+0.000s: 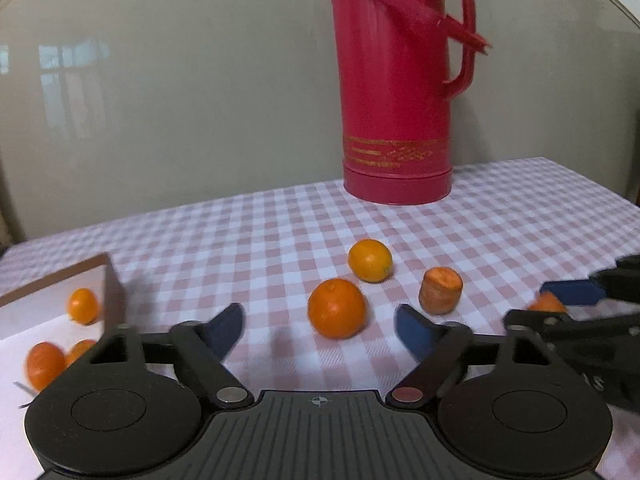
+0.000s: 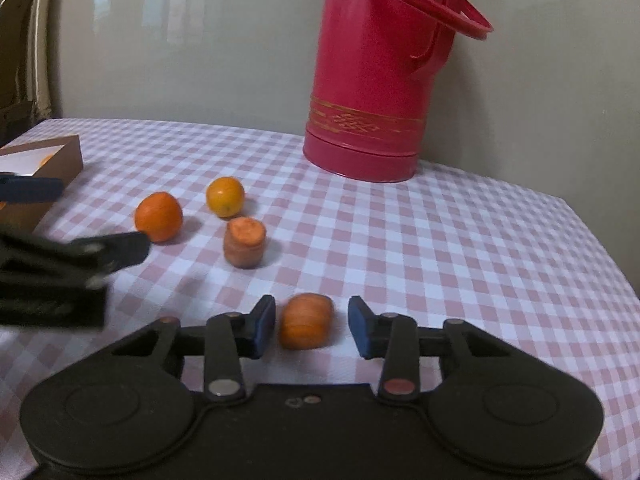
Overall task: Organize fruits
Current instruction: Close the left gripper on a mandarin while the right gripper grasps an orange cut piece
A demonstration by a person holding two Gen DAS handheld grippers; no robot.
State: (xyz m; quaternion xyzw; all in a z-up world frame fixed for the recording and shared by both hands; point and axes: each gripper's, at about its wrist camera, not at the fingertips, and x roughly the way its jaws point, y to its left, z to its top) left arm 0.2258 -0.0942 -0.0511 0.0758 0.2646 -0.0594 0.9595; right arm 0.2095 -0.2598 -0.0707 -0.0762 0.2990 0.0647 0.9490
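The left hand-held gripper [image 1: 320,330] hangs open over the checked desk [image 1: 500,220], its blue pads either side of, and clear of, an orange [image 1: 337,308] lying on the cloth just beyond them. A yellower orange [image 1: 370,260] sits just behind it, and a standing carrot stub [image 1: 441,290] lies to their right. On the near left a box [image 1: 108,280] already holds several small oranges [image 1: 83,306]. A tall red flask [image 1: 394,92] stands at the far side of the desk, well apart from the fruit.

The right hand-held gripper [image 2: 311,326] has a second carrot piece [image 2: 306,322] lying on its side between its pads. The left pad [image 2: 262,326] looks just at its skin, the right pad shows a sliver of cloth before it, so the jaws are narrowed around it but not pressing yet.

Judging by look, the orange is light, round and firm with a slightly yielding, smooth peel; it will roll if nudged from one side. Best taken across its widest middle, pads square on opposite sides, with modest squeeze so the skin is not bruised. The carrot piece is stiff and light, but its curved flank could slip or spin; gripping across the flank's middle seems safest.
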